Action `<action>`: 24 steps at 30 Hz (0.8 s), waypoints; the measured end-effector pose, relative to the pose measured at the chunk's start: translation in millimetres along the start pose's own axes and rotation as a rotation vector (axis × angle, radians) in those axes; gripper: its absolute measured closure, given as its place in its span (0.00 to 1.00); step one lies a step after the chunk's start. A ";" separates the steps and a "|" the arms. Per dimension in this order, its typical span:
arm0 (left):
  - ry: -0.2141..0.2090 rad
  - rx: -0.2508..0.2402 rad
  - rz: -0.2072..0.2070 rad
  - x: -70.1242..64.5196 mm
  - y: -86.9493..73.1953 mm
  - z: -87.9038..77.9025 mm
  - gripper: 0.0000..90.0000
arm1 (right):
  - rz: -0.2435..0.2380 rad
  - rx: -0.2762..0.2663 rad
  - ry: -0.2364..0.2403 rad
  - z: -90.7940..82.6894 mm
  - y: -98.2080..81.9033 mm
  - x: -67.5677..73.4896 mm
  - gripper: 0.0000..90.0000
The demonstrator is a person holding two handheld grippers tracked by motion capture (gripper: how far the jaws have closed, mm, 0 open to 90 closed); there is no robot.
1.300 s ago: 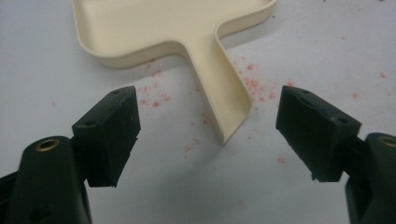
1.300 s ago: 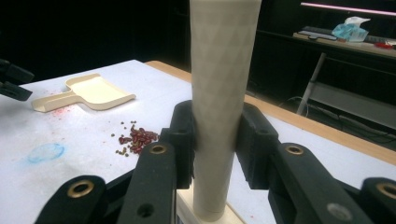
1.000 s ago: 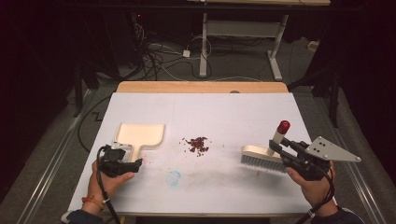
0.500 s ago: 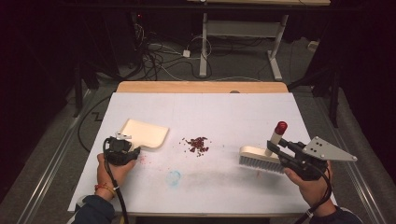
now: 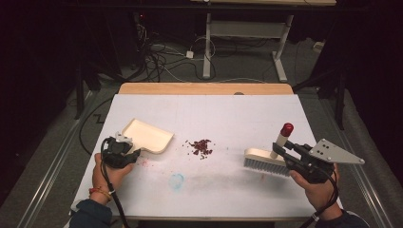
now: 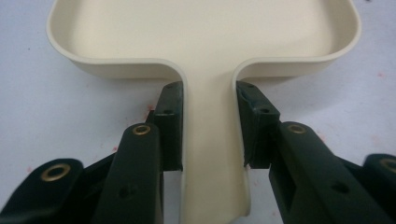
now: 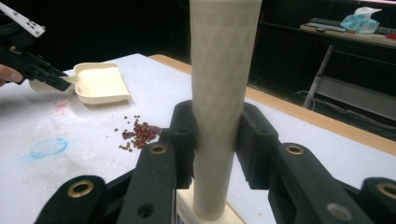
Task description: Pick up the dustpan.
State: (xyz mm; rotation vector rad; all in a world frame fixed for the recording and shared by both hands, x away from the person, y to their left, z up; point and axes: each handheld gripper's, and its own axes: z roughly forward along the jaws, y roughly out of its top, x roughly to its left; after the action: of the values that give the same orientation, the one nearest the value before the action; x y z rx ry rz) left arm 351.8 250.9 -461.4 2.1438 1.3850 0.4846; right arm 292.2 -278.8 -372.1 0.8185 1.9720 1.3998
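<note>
Dustpan handle clamped in left tool, pan pointing away toward beans. Brush handle upright, gripped by right tool, bristles on counter.

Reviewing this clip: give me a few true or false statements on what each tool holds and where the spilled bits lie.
1. The left tool grips the dustpan by its handle. True.
2. The right tool is open and holds nothing. False: it is shut on the brush handle.
3. The small dark red bits lie inside the dustpan. False: they lie on the table, between dustpan and brush.
4. The brush handle has a red tip. True.
</note>
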 end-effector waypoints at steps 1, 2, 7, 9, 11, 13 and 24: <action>0.000 0.000 0.000 0.0 0.0 0.0 0.71 | 0.003 0.000 0.001 0.2 -0.2 -0.2 0.78; -0.002 0.000 0.008 -0.5 -0.6 -2.4 0.71 | 0.003 0.000 0.001 0.2 -0.2 -0.2 0.78; -0.020 0.007 0.035 -0.3 -4.4 -12.8 0.71 | 0.008 0.002 -0.004 0.3 -0.5 -1.7 0.78; -0.032 0.009 0.046 0.2 -6.0 -17.0 0.71 | 0.011 0.000 -0.005 0.5 -0.2 -2.3 0.78; -0.030 0.007 0.052 0.1 -5.9 -17.9 0.71 | 0.008 -0.003 -0.005 0.8 -0.1 -2.6 0.78; -0.042 0.010 0.079 -1.0 -4.4 -20.0 0.71 | 0.009 0.000 -0.006 2.6 -0.4 -3.0 0.78; -0.084 0.026 0.154 -11.2 -4.9 -21.1 0.71 | 0.012 0.009 -0.020 4.4 -2.9 -6.0 0.78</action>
State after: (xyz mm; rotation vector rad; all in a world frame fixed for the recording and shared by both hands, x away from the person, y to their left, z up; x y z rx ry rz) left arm 331.9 247.4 -447.8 2.2759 1.1920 0.4312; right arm 299.0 -281.4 -375.4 0.8468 1.9626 1.3848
